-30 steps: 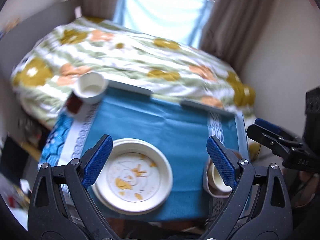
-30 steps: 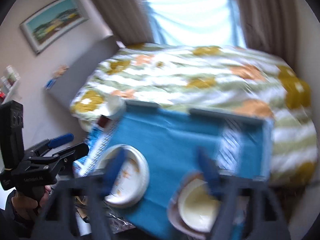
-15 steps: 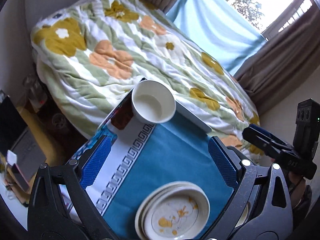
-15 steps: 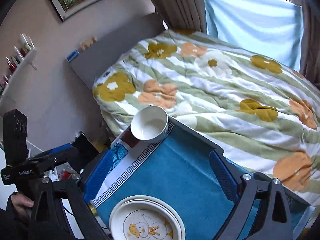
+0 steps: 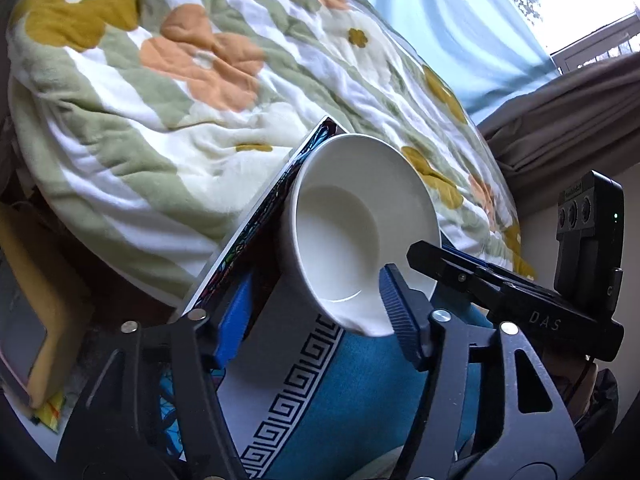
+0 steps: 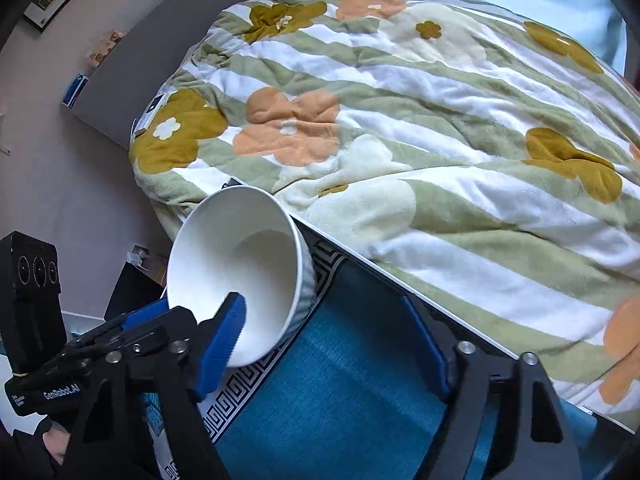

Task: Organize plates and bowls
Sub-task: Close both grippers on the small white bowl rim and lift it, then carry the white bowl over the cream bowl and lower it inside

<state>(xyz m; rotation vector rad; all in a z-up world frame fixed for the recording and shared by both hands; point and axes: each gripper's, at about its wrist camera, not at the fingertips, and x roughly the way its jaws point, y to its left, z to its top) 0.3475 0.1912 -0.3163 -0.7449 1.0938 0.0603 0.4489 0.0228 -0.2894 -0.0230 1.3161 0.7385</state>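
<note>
A white bowl (image 5: 360, 232) stands tilted at the far left corner of the table with the blue cloth (image 5: 360, 400); it also shows in the right wrist view (image 6: 240, 272). My left gripper (image 5: 316, 320) has its jaws wide apart around the bowl's near rim, right pad (image 5: 400, 316) inside the bowl, left pad (image 5: 234, 320) outside. My right gripper (image 6: 332, 344) is open beside it; its left pad (image 6: 224, 336) is at the bowl's rim. The right gripper also shows in the left wrist view (image 5: 500, 292). No plates are in view.
A bed with a flowered green and white blanket (image 6: 400, 120) lies just beyond the table's far edge (image 6: 400, 280). A window with blue curtain (image 5: 440, 20) is behind it. Clutter and a yellow item (image 5: 44, 320) lie on the floor to the left.
Both grippers have moved forward and left to the white bowl. The bowl is now tilted and large in both views; the plates have dropped out of view.
</note>
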